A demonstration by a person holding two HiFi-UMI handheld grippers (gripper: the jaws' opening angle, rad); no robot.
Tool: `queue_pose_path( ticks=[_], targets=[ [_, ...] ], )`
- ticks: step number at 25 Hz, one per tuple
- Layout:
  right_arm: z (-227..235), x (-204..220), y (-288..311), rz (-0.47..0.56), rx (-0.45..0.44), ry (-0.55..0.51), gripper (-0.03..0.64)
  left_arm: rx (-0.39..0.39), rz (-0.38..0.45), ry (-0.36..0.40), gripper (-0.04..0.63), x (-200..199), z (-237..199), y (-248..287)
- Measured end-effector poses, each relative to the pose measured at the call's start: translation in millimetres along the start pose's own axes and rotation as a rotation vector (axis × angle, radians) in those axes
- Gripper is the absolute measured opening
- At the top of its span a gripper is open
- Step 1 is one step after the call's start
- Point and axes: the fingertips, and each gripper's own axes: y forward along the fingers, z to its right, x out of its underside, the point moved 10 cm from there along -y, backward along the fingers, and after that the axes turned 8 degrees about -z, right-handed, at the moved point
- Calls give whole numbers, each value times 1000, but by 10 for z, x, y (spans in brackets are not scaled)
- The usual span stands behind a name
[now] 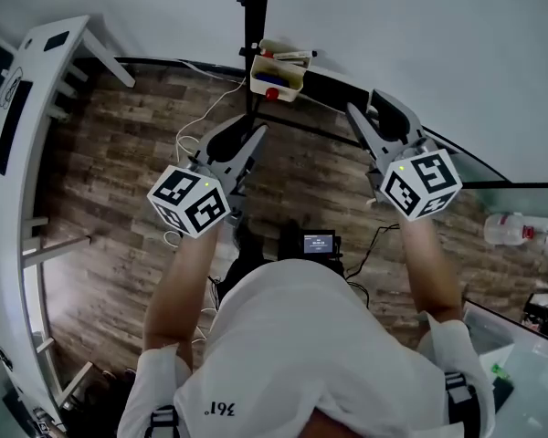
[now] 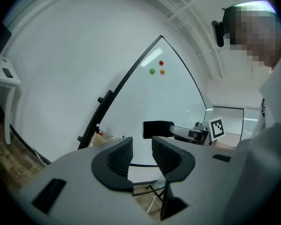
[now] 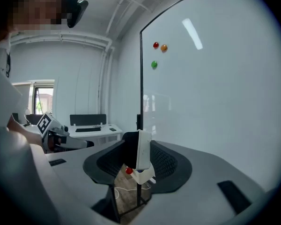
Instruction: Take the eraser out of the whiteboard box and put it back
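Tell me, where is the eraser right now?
The eraser is clamped between the jaws of the right gripper, in front of the whiteboard. In the head view that gripper is to the right of the whiteboard box.

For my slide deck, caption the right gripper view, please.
Right gripper grips the eraser on edge beside the whiteboard.

Light: bright, even, white. Glare: lamp streak on whiteboard (image 3: 215, 88). Shadows: faint. Distortion: strong fisheye bending, black vignetted corners in both gripper views.
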Motion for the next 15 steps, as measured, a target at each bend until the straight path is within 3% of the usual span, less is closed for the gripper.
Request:
queue_pose_path(
  ticks=[8,15],
  targets=[
    [22,-63,566,-69,-27,-91,178,-39,-29,-20,124,73,-304,220],
    [19,53,1019,-179,-52,-161,178,-63,-105,-17,124,228,-516,413]
  ],
)
